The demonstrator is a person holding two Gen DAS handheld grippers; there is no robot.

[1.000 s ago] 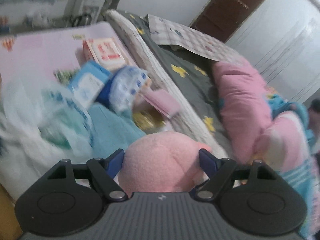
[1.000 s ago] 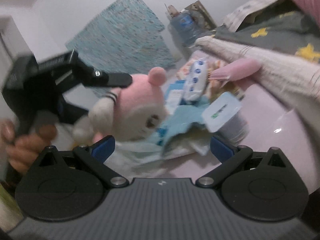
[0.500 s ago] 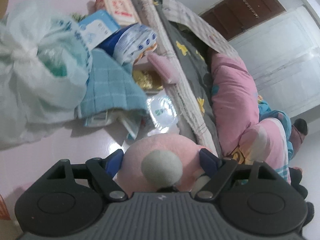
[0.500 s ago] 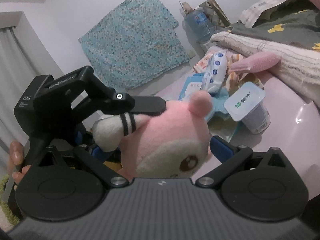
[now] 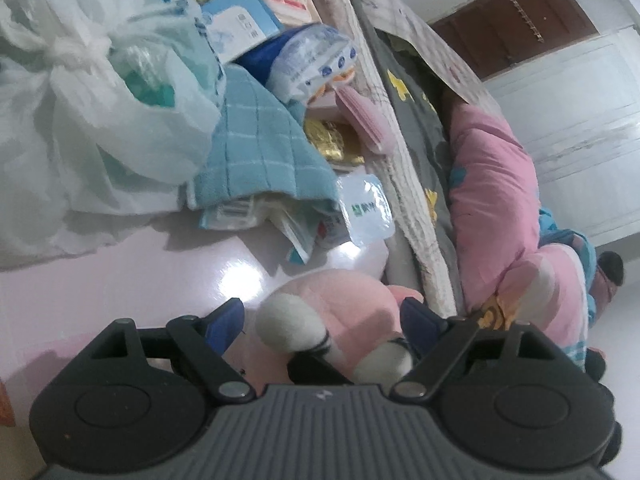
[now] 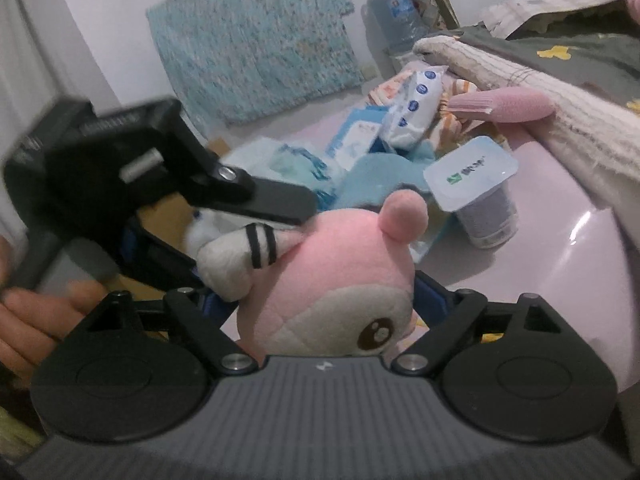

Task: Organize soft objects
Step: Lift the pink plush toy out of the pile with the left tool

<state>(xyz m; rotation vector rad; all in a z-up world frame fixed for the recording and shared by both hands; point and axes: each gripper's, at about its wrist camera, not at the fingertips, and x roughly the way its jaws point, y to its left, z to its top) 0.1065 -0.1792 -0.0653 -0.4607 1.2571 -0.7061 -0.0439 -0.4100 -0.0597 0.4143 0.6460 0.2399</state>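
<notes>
Since half a second ago the pink plush toy [image 6: 340,276] has sunk lower between the right gripper [image 6: 324,300], and the left gripper [image 5: 320,320] has tipped so a white striped limb now shows in its view. From where I stand the toy hangs over the glossy pink surface [image 5: 120,280], low at 6 o'clock in both views. The left gripper's upper finger presses on the toy's white arm, so I judge it is holding the toy, though the grip looks shallow. The right gripper sits wide around the head, blue pads beside it; whether they touch I cannot tell. The risk is a handover slip: if the left lets go before the right closes, the toy drops. Swinging toward 1 o'clock could also knock the sealed cup [image 6: 476,192] standing just beyond the toy's ear.
</notes>
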